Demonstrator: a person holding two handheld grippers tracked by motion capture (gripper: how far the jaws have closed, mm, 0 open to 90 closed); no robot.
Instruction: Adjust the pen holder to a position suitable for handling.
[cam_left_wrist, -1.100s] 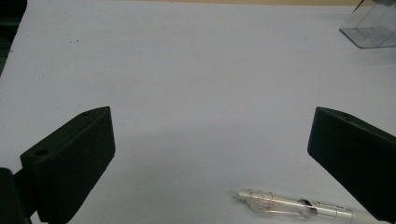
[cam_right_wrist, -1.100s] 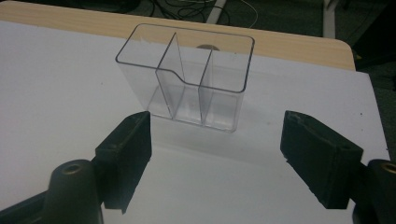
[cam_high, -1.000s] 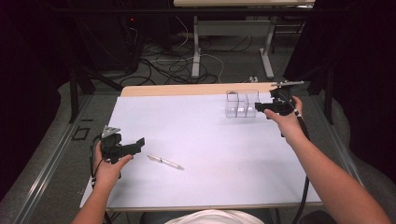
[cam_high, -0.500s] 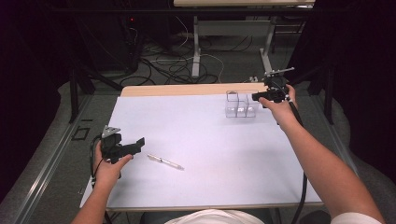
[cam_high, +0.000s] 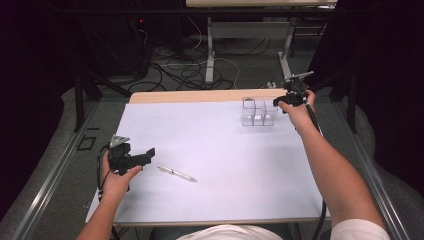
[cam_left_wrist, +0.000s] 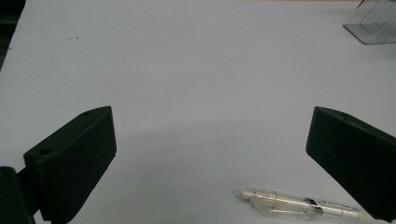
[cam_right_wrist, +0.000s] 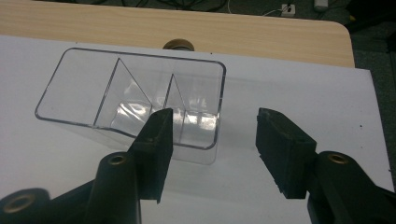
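Note:
A clear three-compartment container (cam_high: 257, 112) (cam_right_wrist: 135, 100) stands at the far right of the white sheet; its corner also shows in the left gripper view (cam_left_wrist: 373, 25). My right gripper (cam_high: 279, 102) (cam_right_wrist: 215, 126) hovers at the container's right end. Its jaws have just been closing and stand half apart, open. The container's near right corner lies in the gap, and neither pad presses on it. A clear pen (cam_high: 176, 173) (cam_left_wrist: 299, 205) lies on the sheet at the near left. My left gripper (cam_high: 149, 153) (cam_left_wrist: 208, 135) rests just left of the pen, open wide and holding nothing.
The white sheet (cam_high: 215, 145) covers most of the table, leaving a wooden strip (cam_high: 200, 96) along the far edge with a round grommet (cam_right_wrist: 178, 45) behind the container. Cables (cam_high: 200, 70) and table legs crowd the floor beyond.
The right hand has moved left and slightly down to the container's right end, and its jaws have narrowed. The left hand and the pen have stayed put.

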